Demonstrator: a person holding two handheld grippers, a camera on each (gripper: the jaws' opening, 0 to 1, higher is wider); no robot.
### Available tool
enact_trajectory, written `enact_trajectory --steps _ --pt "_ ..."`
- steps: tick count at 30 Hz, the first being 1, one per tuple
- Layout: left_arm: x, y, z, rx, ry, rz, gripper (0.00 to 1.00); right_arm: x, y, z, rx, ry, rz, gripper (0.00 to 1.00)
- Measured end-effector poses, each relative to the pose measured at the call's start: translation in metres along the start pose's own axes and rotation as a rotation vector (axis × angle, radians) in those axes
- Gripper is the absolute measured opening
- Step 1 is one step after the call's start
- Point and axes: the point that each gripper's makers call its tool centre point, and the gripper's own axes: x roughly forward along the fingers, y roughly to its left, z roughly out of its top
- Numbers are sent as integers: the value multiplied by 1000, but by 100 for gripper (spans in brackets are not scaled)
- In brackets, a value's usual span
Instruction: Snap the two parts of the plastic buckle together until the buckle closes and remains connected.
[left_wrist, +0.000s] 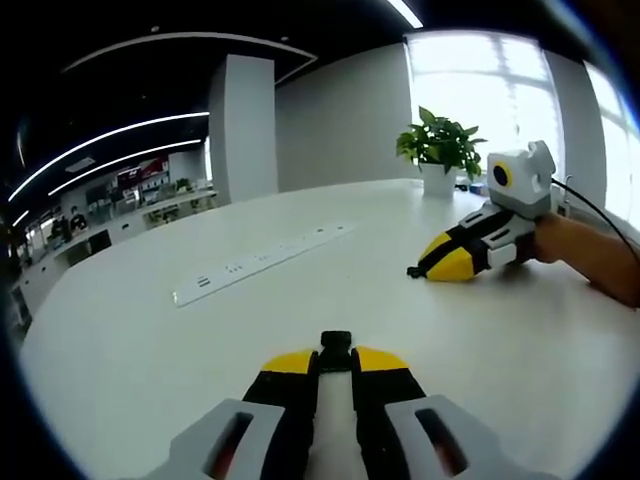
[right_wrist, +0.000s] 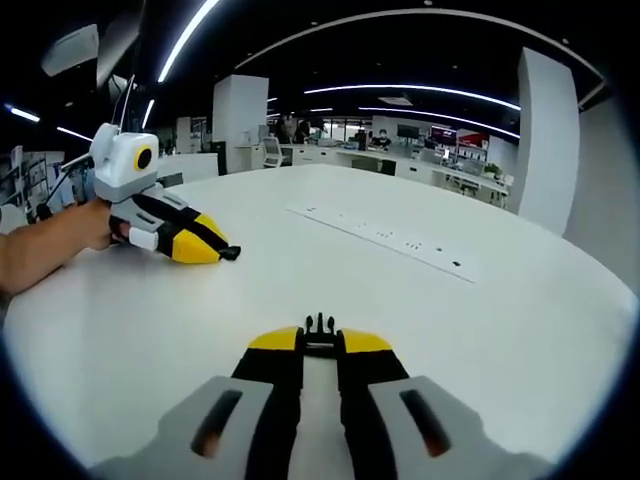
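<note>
Fig.: mid-task, pre-mating stage. Left gripper (left_wrist: 335, 362), fingers near-closed, pinching a small black buckle part (left_wrist: 336, 343) at the tips; part w/ squarish outline, probably the socket half, though too small to say for sure. Right gripper (right_wrist: 320, 342), fingers likewise near-closed on the other black buckle part (right_wrist: 319, 324), w/ short prongs poking past the tips. Same right gripper seen from the left gripper view (left_wrist: 462, 256), low over the white surface (left_wrist: 200, 360), tips down, black bit at the tip. Left gripper in the right gripper view (right_wrist: 190, 243), black tip just at the surface. Done: both halves picked up, one per gripper. Left: grippers well apart, halves not aligned, not joined; approach, line-up & snap all outstanding. Background: power strip (left_wrist: 262, 262) on the surface, potted plant (left_wrist: 440, 150) at the far edge.
</note>
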Motion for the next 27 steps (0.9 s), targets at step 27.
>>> enact_trajectory --steps 27 --pt "-11 8 13 -55 -48 8 12 -7 -17 14 21 -46 -53 11"
